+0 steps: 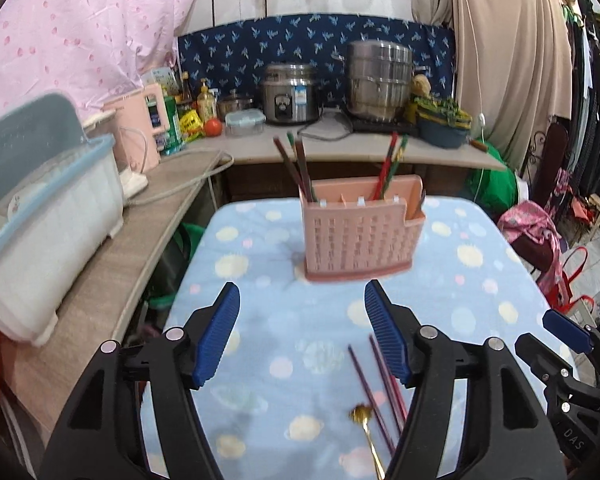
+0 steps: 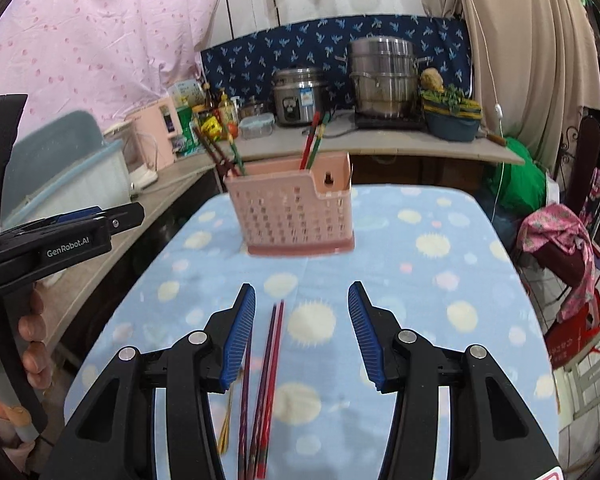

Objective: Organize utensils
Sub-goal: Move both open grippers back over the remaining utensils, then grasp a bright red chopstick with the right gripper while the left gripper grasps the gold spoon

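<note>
Each gripper [image 1: 302, 334] [image 2: 302, 336] is black plastic with ribbed blue pads [image 1: 216, 336], silver screws, and white "GenRobot.AI" lettering.

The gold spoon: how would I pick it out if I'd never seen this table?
Find the blue spotted cloth on the table. Near its front edge, beside the loose dark red chopsticks, lies the gold spoon. It is the only shiny, round-bowled piece there.

Left gripper [image 1: 302, 334], right gripper [image 2: 302, 332] agape.
</note>
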{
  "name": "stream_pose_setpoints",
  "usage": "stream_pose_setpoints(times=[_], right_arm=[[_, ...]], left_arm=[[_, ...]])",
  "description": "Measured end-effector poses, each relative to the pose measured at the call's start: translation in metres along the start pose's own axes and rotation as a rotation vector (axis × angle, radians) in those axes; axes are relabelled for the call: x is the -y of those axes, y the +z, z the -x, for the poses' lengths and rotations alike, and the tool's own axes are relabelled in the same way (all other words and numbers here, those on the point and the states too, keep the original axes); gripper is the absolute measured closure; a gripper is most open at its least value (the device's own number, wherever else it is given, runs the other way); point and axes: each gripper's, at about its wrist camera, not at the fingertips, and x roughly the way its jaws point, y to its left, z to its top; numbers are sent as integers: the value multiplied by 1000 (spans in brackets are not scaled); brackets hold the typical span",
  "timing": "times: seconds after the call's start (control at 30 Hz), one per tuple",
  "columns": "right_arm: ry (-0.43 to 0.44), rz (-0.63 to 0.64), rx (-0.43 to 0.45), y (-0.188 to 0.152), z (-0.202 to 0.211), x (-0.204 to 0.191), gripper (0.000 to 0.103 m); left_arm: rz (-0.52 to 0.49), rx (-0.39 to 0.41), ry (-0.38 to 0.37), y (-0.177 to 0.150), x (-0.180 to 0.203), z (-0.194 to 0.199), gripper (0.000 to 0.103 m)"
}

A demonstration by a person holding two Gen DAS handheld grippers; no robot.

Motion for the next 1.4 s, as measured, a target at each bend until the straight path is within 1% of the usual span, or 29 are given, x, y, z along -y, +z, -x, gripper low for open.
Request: stream_pose_setpoints(times=[0.2,0.33,0.43,0.53,0.63,0.67,0.77,1.1,1.27,1.33,1.4], right_arm=[[-16,10,-85,-50,-1,-7,56],[-3,-38,-151,-82,-6,-3,56],[1,-49,-185,-100,-10,-2,56],[-4,-33,-208,-114,-16,-6,56],[6,-32,-236,-127,-22,-9,61],[8,-30,-242,-128,-24,-11,64],[15,-19,-260,-134,-30,-16,66],[18,17,-297,-141,-46,-27,79],[6,42,-290,-143,-47,-29,80],[-11,59,-296,-145,-49,-31,85],[-14,59,-288,-145,-49,-29,88]], left_arm=[[-12,-84,10,-58,7,0,41],[-5,-145,6,-92,4,-5,42],[8,-185,3,-115,2,-8,42],[6,-207,3,-134,2,-8,42],[-2,-217,8,-146,4,-7,42],[-4,-219,8,-149,5,-7,42],[-3,-230,2,-153,6,-6,42],[5,-263,-1,-166,3,-9,41],[1,-278,-3,-171,3,-11,41],[0,-282,-7,-171,4,-11,41],[-3,-284,-10,-171,5,-12,41]])
